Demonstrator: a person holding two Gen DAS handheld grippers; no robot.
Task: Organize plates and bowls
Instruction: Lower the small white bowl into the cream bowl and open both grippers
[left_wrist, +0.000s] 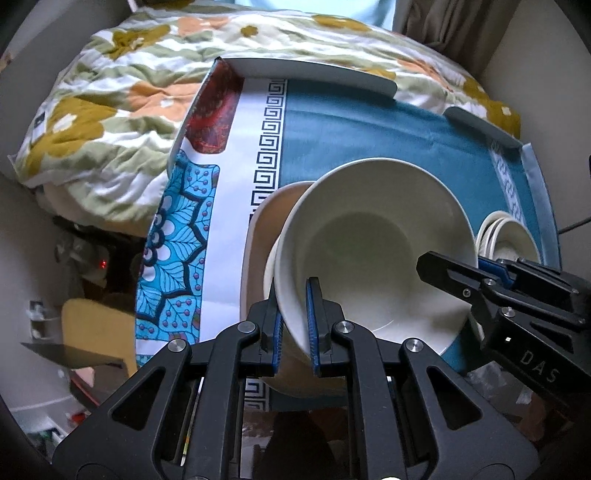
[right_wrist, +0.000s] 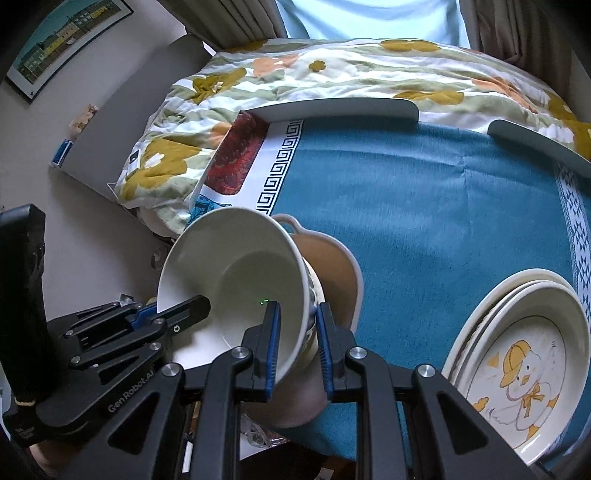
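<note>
A large white bowl (left_wrist: 376, 236) is held tilted over a tan dish with handles (left_wrist: 266, 229). My left gripper (left_wrist: 297, 325) is shut on the bowl's near left rim. My right gripper (right_wrist: 297, 347) straddles the bowl's right rim (right_wrist: 258, 273), one finger inside and one outside, and grips it; it also shows in the left wrist view (left_wrist: 476, 273). The left gripper also shows in the right wrist view (right_wrist: 166, 317). A stack of plates with a duck picture (right_wrist: 524, 369) sits at the right on the blue cloth (right_wrist: 424, 206). The same stack shows in the left wrist view (left_wrist: 506, 236).
The table is covered by a blue cloth with a patterned left border (left_wrist: 221, 221). Grey raised edge rails (right_wrist: 343, 107) line the far side. A floral quilt (left_wrist: 122, 110) lies behind and to the left. Floor clutter (left_wrist: 85, 258) sits left below the table.
</note>
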